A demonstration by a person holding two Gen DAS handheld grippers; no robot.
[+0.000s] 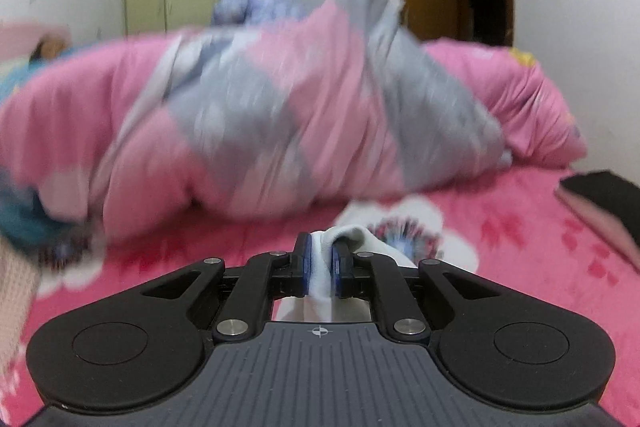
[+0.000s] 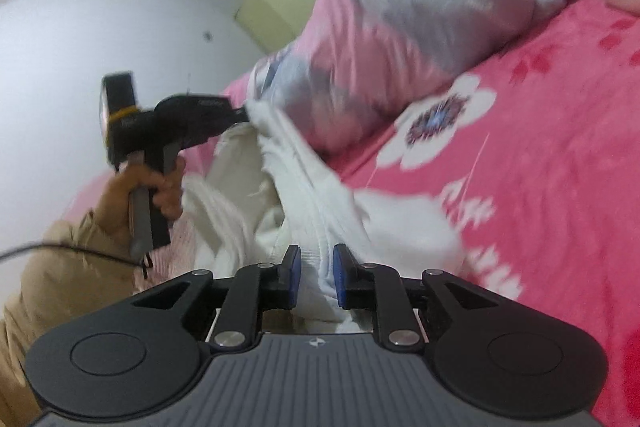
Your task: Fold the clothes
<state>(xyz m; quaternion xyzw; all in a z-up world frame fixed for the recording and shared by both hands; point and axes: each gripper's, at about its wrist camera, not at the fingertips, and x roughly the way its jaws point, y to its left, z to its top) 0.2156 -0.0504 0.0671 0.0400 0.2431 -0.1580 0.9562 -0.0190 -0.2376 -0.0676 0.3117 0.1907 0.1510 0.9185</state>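
White garment (image 2: 320, 179), stretched above the pink floral bedsheet (image 2: 540, 187) before the pink-and-grey quilt (image 2: 384, 39): pinched at one end by my right claw (image 2: 316, 275), at the other by my left claw (image 1: 320, 263).

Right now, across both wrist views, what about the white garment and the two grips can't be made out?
- White garment, right wrist view: motion blur hides its type and its edges.
- Left wrist view: only a pinch of it shows; the left gripper body hides the rest.
- Right gripper: cloth sits between the fingers, but pad contact is unclear.
- Quilt: pattern smeared by blur.
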